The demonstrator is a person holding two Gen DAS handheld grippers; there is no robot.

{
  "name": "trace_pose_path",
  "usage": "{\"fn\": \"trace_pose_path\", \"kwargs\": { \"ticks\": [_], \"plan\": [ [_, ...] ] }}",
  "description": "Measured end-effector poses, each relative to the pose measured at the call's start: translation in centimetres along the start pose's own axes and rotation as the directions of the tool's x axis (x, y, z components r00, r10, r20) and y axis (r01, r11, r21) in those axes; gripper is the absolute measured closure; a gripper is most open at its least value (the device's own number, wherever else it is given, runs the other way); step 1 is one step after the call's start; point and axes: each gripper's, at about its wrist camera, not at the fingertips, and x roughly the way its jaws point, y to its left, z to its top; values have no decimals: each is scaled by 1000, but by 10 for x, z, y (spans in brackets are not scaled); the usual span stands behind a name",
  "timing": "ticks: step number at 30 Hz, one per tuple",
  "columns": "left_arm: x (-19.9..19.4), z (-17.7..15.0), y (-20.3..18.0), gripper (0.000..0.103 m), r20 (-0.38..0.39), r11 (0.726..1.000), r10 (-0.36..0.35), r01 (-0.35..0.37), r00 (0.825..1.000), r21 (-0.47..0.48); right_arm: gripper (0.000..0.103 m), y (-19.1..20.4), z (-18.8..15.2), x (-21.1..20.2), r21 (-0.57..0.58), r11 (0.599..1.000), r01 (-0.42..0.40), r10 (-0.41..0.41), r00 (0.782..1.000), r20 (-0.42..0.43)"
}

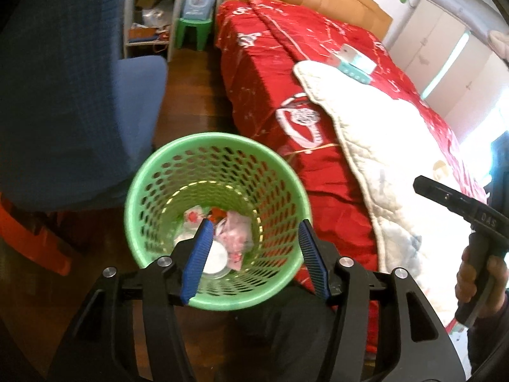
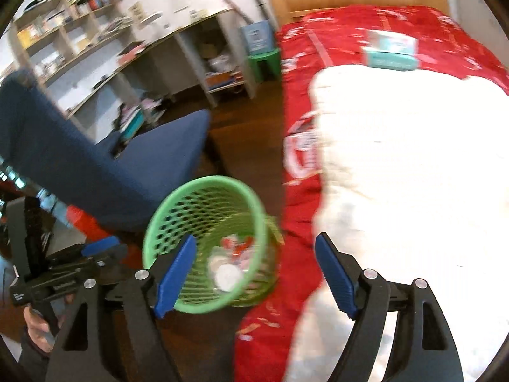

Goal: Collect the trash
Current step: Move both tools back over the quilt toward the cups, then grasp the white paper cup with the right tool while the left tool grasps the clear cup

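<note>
Because the green mesh wastebasket (image 1: 219,219) stands on the floor beside the red-quilted bed (image 1: 305,63), wrappers (image 1: 233,235) already inside, both the left gripper (image 1: 254,248) and right gripper (image 2: 254,273) hang open and empty, the basket at twelve o'clock of the left one.

Basket (image 1: 219,146) stands on floor (image 1: 194,73), directly beside bed (image 1: 270,73) at its 3 o'clock. Chair (image 1: 79,102) at basket's 10 o'clock. Trash (image 1: 222,238) lies in basket. Blanket (image 1: 375,146) lies on bed; box (image 1: 353,60) on bed at blanket's 12 o'clock. Stool (image 1: 194,30) beyond, bag (image 1: 198,3) on it.
</note>
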Motion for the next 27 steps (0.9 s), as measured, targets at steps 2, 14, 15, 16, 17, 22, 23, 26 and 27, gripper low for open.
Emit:
{"fn": "trace_pose_path", "kwargs": {
  "ticks": [2,14,15,16,17,22,23,26,27],
  "plan": [
    [3,3,-13,45,-7,1000,-14,14,1000,18,28,-27,0,-14,37,998,40,-41,999,15],
    [30,19,-100,45,-38,982,-83,88,996,165,27,-176,-1,-95,278,934,224,-250,966,61],
    [34,20,-108,45,-44,980,-88,94,995,178,27,-190,1,-101,311,922,229,-261,963,65],
    [36,21,-113,45,-48,978,-91,98,995,184,27,-205,2,-108,348,909,229,-268,961,68],
    [40,22,-121,45,-53,975,-96,104,994,194,27,-221,4,-113,389,893,225,-272,960,70],
    [56,29,-149,45,-70,962,-116,129,991,239,27,-285,14,-130,545,817,190,-278,957,84],
    [59,30,-154,45,-75,960,-119,134,990,247,27,-298,16,-131,571,802,177,-273,958,87],
    [70,34,-173,45,-88,951,-131,150,988,272,27,-331,19,-134,647,750,139,-259,961,94],
    [71,34,-177,45,-89,949,-133,153,987,277,27,-342,21,-133,668,733,126,-253,963,96]
  ]
}}
